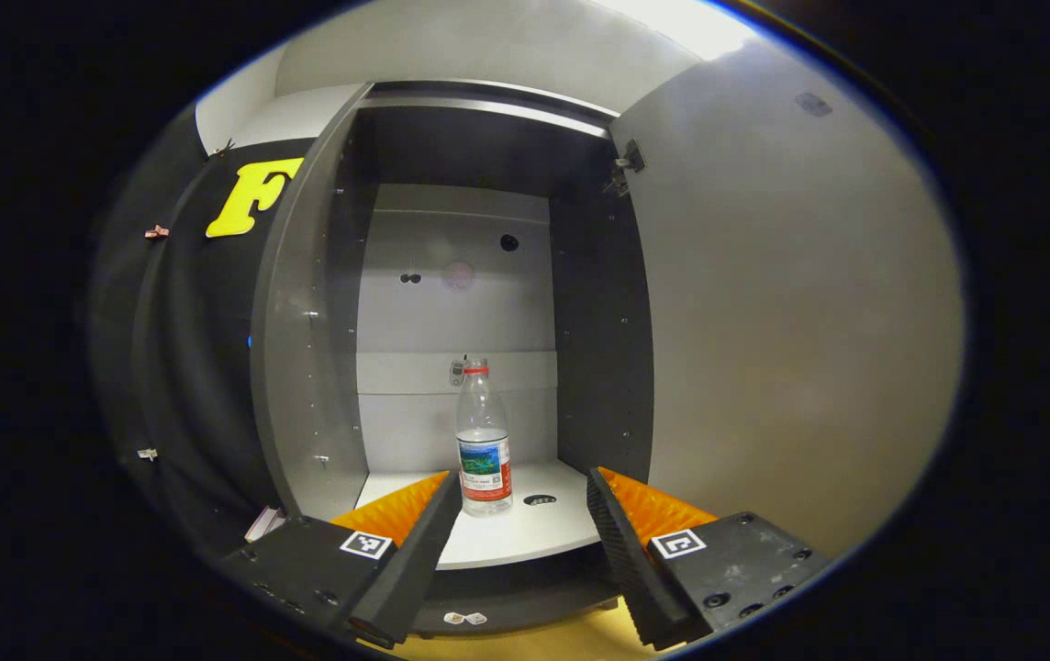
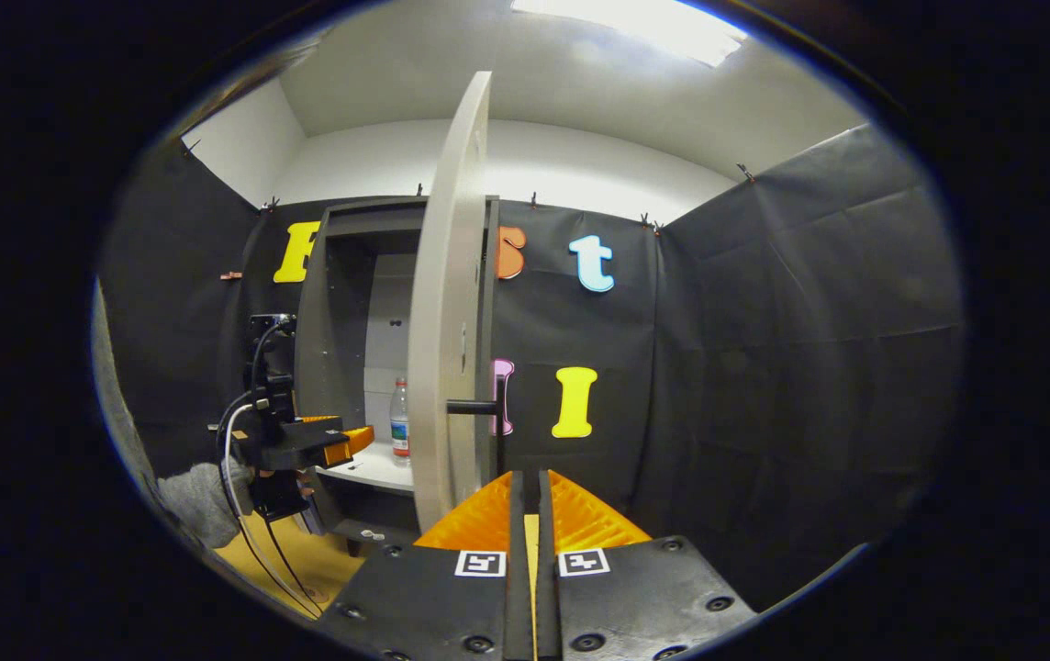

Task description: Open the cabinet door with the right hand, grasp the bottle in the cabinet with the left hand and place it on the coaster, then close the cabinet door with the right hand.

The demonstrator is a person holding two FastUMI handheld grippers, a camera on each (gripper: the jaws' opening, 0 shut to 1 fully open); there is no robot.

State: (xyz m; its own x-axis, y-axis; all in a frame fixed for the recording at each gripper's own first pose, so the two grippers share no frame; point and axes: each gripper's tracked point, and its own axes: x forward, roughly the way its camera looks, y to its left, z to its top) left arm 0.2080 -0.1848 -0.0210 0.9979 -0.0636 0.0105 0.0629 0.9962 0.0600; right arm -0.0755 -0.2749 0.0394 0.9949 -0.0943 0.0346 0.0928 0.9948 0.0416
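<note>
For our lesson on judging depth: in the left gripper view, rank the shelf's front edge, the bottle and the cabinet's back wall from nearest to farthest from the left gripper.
1. Shelf's front edge: lowest, just ahead of the open left gripper.
2. Bottle: upright on the shelf, between the fingers' line of sight.
3. Back wall: behind the bottle, deepest in the cabinet.

Clear plastic bottle (image 1: 484,441) with glossy label; matt smooth cabinet door (image 1: 791,321).
</note>
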